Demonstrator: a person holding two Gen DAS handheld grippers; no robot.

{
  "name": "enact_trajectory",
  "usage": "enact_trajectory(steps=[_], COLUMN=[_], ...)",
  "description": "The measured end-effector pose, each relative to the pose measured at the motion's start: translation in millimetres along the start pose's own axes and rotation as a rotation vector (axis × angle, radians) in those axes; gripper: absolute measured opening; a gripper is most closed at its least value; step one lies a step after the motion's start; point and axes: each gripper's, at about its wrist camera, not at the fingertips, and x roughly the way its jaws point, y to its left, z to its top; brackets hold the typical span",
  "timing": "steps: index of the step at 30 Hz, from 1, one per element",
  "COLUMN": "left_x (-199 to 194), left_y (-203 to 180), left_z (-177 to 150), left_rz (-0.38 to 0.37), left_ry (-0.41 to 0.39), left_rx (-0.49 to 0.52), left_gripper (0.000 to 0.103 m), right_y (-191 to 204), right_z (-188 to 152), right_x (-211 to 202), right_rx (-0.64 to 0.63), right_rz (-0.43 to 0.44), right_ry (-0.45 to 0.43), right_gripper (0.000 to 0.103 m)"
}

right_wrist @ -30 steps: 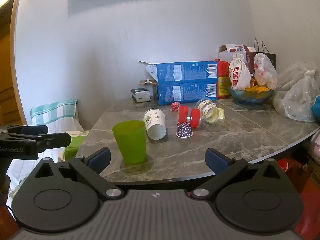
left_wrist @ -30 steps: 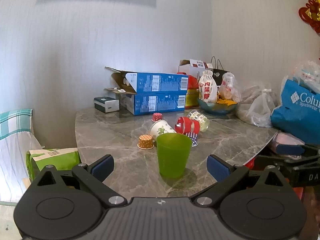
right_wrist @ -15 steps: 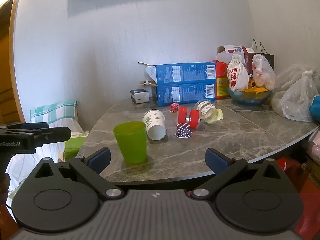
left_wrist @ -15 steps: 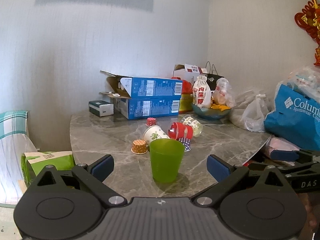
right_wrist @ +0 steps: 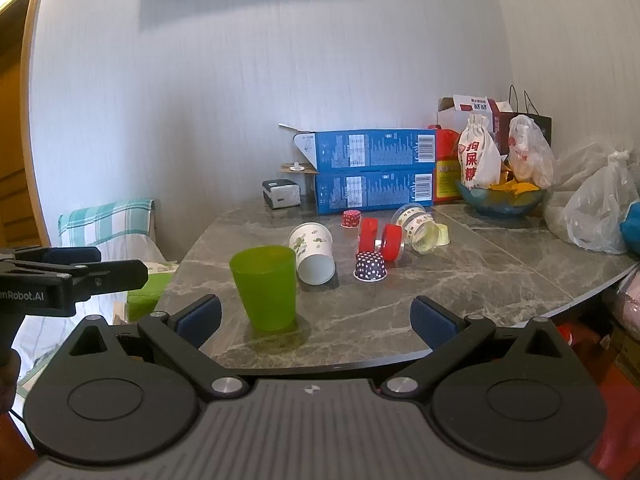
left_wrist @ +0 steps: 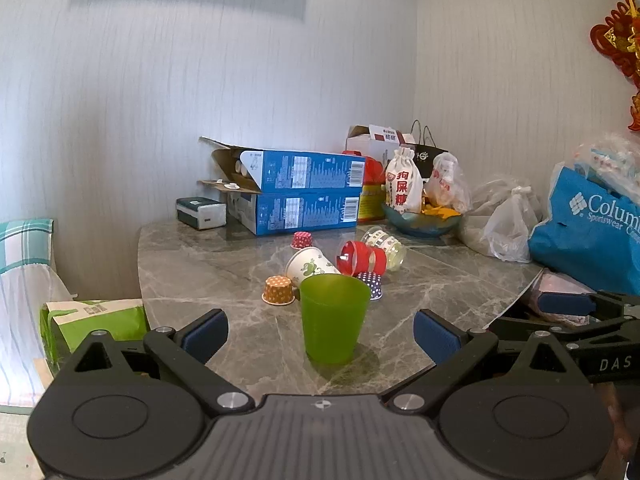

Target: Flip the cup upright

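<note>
A green plastic cup (left_wrist: 334, 317) stands upright near the front edge of the grey marble table (left_wrist: 208, 264); it also shows in the right wrist view (right_wrist: 265, 287). My left gripper (left_wrist: 320, 336) is open and empty, with the cup just beyond and between its fingers, apart from them. My right gripper (right_wrist: 316, 318) is open and empty, off the table's front edge, with the cup ahead to its left. Behind the green cup a white paper cup (right_wrist: 313, 257), a red cup (right_wrist: 378, 238) and a clear cup (right_wrist: 416, 228) lie on their sides.
Small cupcake liners, orange (left_wrist: 279, 289), polka-dot (right_wrist: 370, 266) and red (right_wrist: 351, 219), sit upside down among the cups. Blue cartons (right_wrist: 372, 172), a small box (right_wrist: 281, 193), a bowl with bags (right_wrist: 502, 196) and plastic bags (right_wrist: 596, 208) line the back and right. A green tissue pack (left_wrist: 94, 318) sits left, off the table.
Both grippers have drawn back slightly from the table. The green cup has stayed upright in place, and both grippers have stayed open.
</note>
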Motion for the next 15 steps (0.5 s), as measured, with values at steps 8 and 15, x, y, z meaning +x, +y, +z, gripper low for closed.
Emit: enact_trajectory(steps=[8,15], left_x=[4.0,6.4], left_y=[0.7,0.5], left_z=[-2.1,-2.7], left_rz=[-0.004,-0.004], left_ry=[0.005,0.007], left_rx=[-0.005,-0.006], left_gripper=[0.100,0.100], right_y=[-0.4,-0.3], right_z=[-0.5,-0.6], right_x=[4.5,5.5], right_rx=[0.002,0.003], right_rz=[-0.002,0.001], right_ry=[0.008,0.008], right_gripper=[0.102,0.102])
